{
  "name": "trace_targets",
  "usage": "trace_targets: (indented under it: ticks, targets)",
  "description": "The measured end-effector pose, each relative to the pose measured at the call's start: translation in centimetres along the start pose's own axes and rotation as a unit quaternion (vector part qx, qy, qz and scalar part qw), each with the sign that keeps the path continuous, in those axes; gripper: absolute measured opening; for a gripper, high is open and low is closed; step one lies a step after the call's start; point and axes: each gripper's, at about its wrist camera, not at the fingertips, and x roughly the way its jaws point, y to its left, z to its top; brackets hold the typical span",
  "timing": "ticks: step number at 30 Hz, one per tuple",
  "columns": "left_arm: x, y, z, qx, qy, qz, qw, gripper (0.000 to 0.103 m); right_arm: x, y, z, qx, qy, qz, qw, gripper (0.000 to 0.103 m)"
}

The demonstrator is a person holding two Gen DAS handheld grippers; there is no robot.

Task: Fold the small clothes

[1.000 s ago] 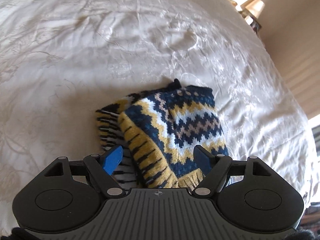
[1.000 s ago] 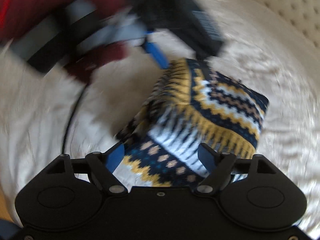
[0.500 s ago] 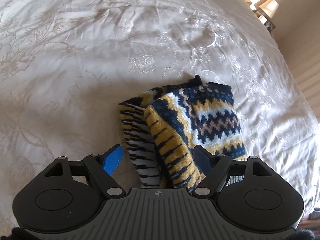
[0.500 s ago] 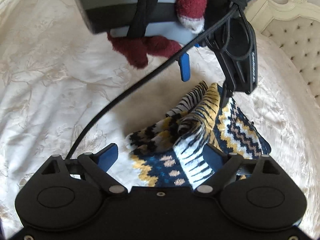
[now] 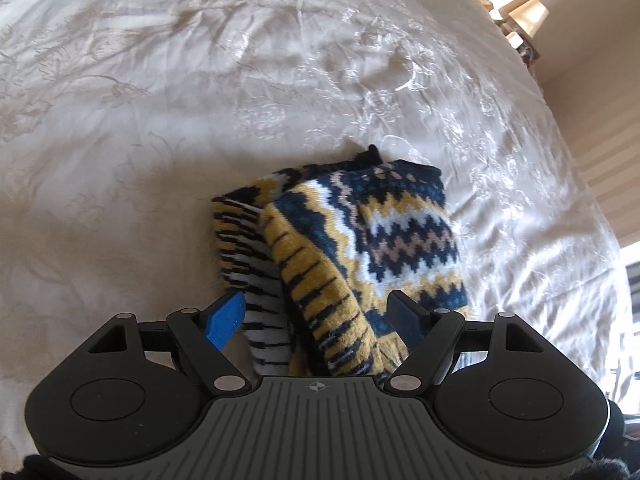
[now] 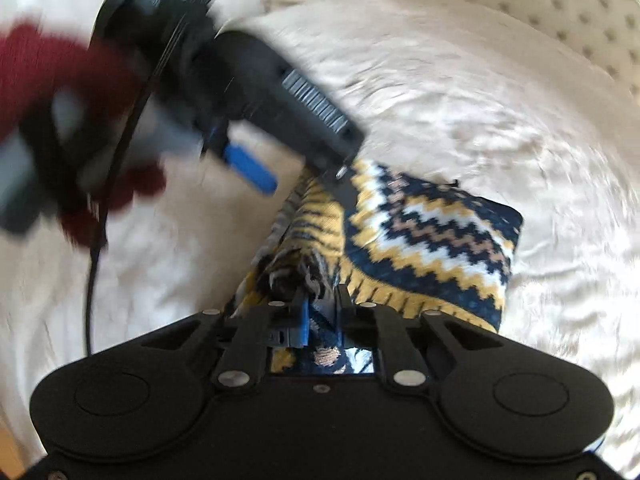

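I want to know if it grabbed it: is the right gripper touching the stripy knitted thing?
Touching. The right wrist view shows the right gripper just closed, pinching the knitted cloth.

Gloved hand (image 6: 44, 92) motion-blurred, bedspread (image 6: 460, 100) smeared, headboard (image 6: 560, 4) cut off

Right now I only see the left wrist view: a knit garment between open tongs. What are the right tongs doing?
Observer: The right tongs are shut on the knit garment at its fringed near edge. Their jaws have just been closing.
Reviewer: Do the left tongs grip anything?
Observer: No. Seen from the right wrist, the left tongs are open. The dark finger lies on the garment and the blue finger hangs over the bare bedspread.
Reviewer: What holds them?
Observer: A hand in a red glove, blurred.
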Motion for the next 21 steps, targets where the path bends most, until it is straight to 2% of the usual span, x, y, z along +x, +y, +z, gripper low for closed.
trace_targets:
  ticks: [3, 6, 10, 12, 13, 14, 15, 18, 21]
  targets:
    - [1.1, -0.3, 0.2, -0.004, 0.005, -0.005, 1.0000, 0.077, -0.5, -1.1, 0.2, 0.034, -0.005, 0.010, 0.999, 0.019]
    - [2.9, -0.3, 0.7, -0.017, 0.025, 0.000, 0.9995, 0.077, -0.5, -1.5, 0.2, 0.057, -0.002, 0.021, 0.998, 0.019]
    - [4.7, -0.1, 0.9, -0.033, 0.040, -0.010, 0.9986, 0.077, 0.1, -1.3, -0.1, 0.056, 0.002, 0.024, 0.998, 0.019]
    - [5.4, 0.0, 1.0, -0.043, 0.045, -0.023, 0.9978, 0.074, 0.4, -1.2, -0.3, 0.055, 0.005, 0.027, 0.998, 0.019]
    - [5.6, 0.0, 1.0, -0.045, 0.046, -0.024, 0.9976, 0.067, 0.6, -1.2, -0.4, 0.054, 0.006, 0.027, 0.998, 0.019]
    - [5.6, -0.1, 0.9, -0.045, 0.040, -0.018, 0.9980, 0.046, 0.7, -1.1, -0.5, 0.054, 0.007, 0.029, 0.998, 0.019]
    - [5.6, -0.2, 0.9, -0.039, 0.034, -0.011, 0.9986, 0.037, 0.8, -1.0, -0.5, 0.054, 0.009, 0.030, 0.998, 0.019]
    - [4.6, -0.5, 0.7, -0.020, 0.006, -0.018, 0.9996, 0.024, 0.7, -1.0, -0.5, 0.060, 0.007, 0.033, 0.998, 0.018]
    - [3.3, -1.0, 0.7, 0.009, -0.014, -0.008, 0.9998, 0.020, 0.2, -1.1, -0.3, 0.071, -0.001, 0.039, 0.997, 0.018]
